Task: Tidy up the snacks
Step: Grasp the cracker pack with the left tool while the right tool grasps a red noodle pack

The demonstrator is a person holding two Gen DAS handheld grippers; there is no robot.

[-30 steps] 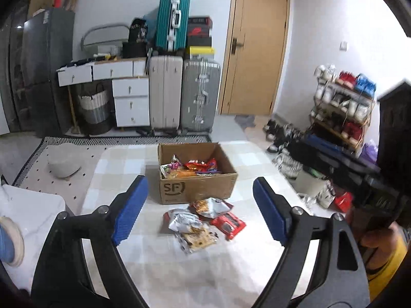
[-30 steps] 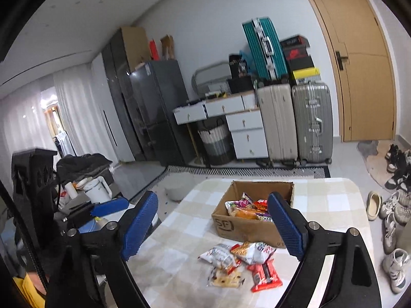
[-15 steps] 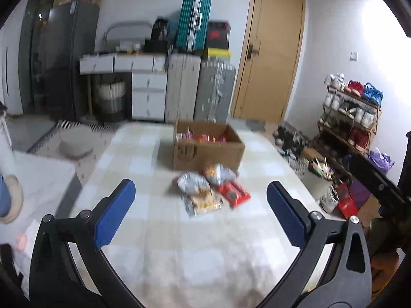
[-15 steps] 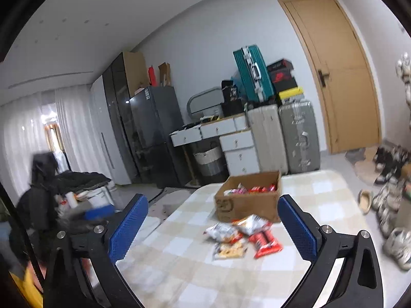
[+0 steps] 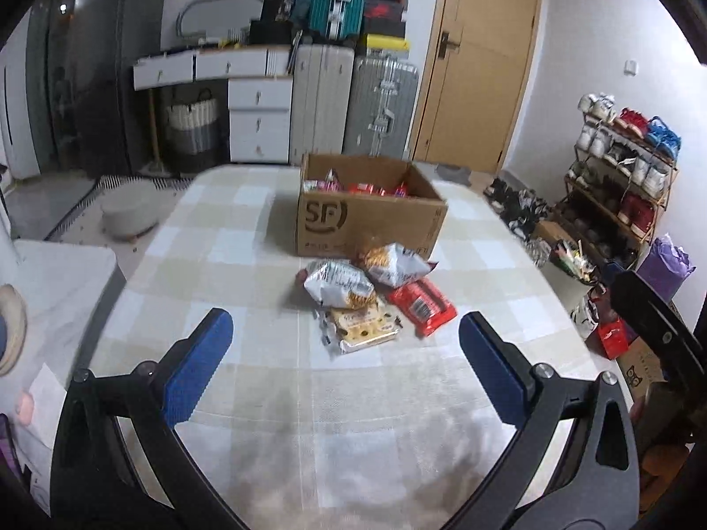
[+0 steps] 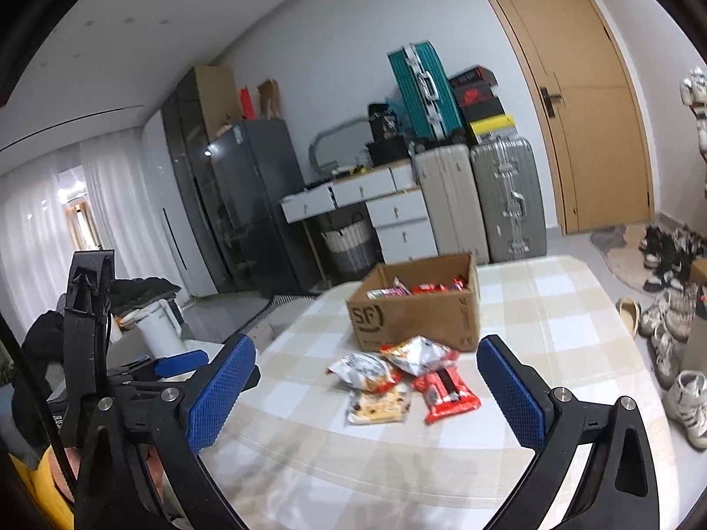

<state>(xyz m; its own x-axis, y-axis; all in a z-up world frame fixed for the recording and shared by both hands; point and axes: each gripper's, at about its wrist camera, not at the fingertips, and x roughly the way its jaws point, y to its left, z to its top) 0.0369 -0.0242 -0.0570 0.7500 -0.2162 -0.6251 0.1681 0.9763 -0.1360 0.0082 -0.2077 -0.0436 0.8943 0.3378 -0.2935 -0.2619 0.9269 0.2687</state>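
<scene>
An open cardboard box (image 5: 366, 216) (image 6: 415, 316) marked SF stands on the checked tablecloth (image 5: 212, 238) with several snack packets inside. In front of it lies a small pile: two silver chip bags (image 5: 338, 282) (image 6: 364, 369), a red wrapped bar (image 5: 420, 304) (image 6: 446, 391) and a clear cracker packet (image 5: 360, 329) (image 6: 378, 406). My left gripper (image 5: 344, 335) hangs open just short of the pile, nothing between its blue pads. My right gripper (image 6: 364, 362) is also open and empty, farther back and to the pile's right side.
Suitcases (image 5: 351, 101), a white drawer desk (image 5: 247, 101) and a wooden door (image 5: 477, 62) line the far wall. A shoe rack (image 5: 618, 176) and loose shoes stand right of the table. A dark fridge (image 6: 252, 203) is at the left. The left gripper's body (image 6: 88, 331) shows in the right view.
Both grippers opened wider and sank toward the table. The snack pile and box now sit nearer and larger in both views.
</scene>
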